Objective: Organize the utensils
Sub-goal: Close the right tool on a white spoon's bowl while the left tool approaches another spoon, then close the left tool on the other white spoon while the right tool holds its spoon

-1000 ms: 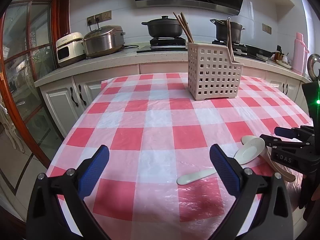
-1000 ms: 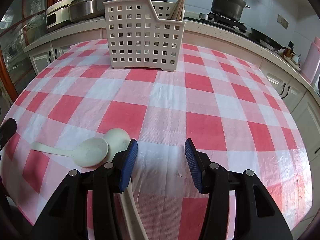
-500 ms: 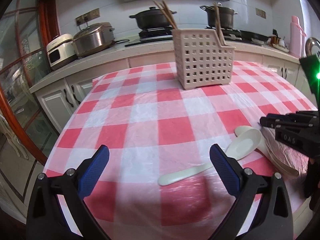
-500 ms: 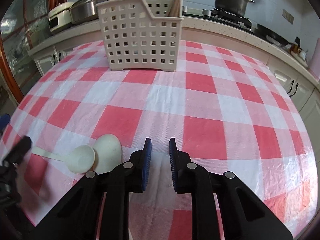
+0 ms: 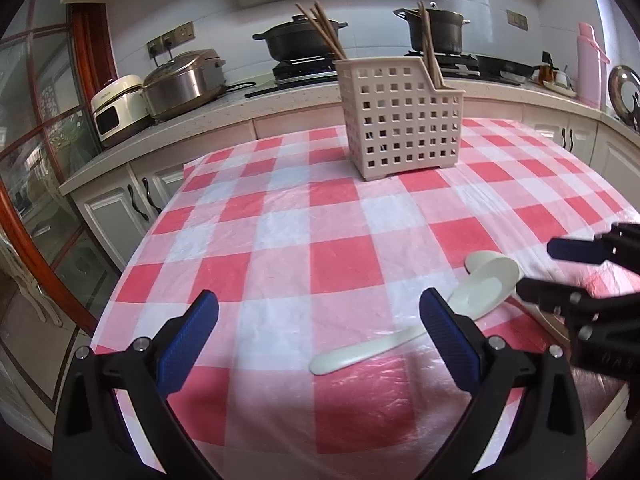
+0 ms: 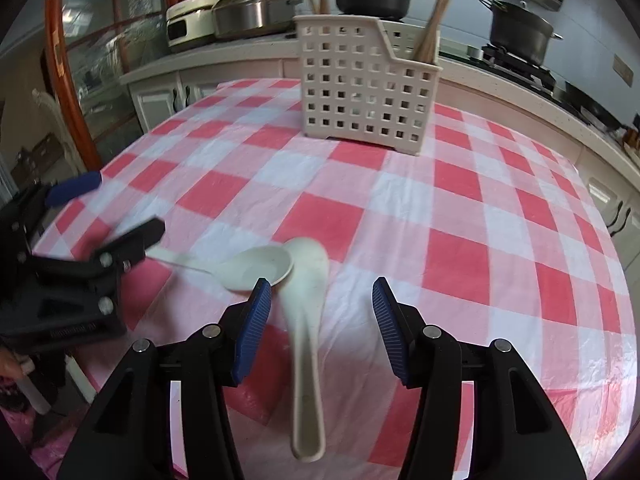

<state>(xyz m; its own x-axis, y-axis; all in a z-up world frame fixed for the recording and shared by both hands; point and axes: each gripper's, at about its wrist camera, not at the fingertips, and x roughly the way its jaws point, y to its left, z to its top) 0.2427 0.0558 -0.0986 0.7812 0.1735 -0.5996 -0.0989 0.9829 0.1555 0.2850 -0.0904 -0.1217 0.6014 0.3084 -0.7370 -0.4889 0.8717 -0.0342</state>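
Observation:
Two cream ceramic spoons lie on the red-checked tablecloth with their bowls touching. One spoon (image 6: 308, 320) lies between the fingers of my open right gripper (image 6: 322, 320), with its handle pointing toward me. The other spoon (image 5: 420, 320) (image 6: 248, 266) points its handle toward my open, empty left gripper (image 5: 318, 338), whose right finger (image 5: 448, 336) is beside the handle. The beige perforated utensil basket (image 5: 400, 120) (image 6: 366, 92) stands at the table's far side with chopsticks (image 5: 326, 32) in it. The right gripper also shows in the left wrist view (image 5: 560, 276), and the left gripper in the right wrist view (image 6: 104, 216).
The tablecloth (image 5: 280, 220) hangs over the table's left and near edges. Behind is a counter with a rice cooker (image 5: 184, 80), a small white appliance (image 5: 116, 104), two black pots (image 5: 304, 36) on a stove and a pink flask (image 5: 592, 64).
My right gripper shut half a second ago and has now opened wide around one spoon. The left gripper has moved closer to the other spoon's handle. The spoons have stayed on the cloth.

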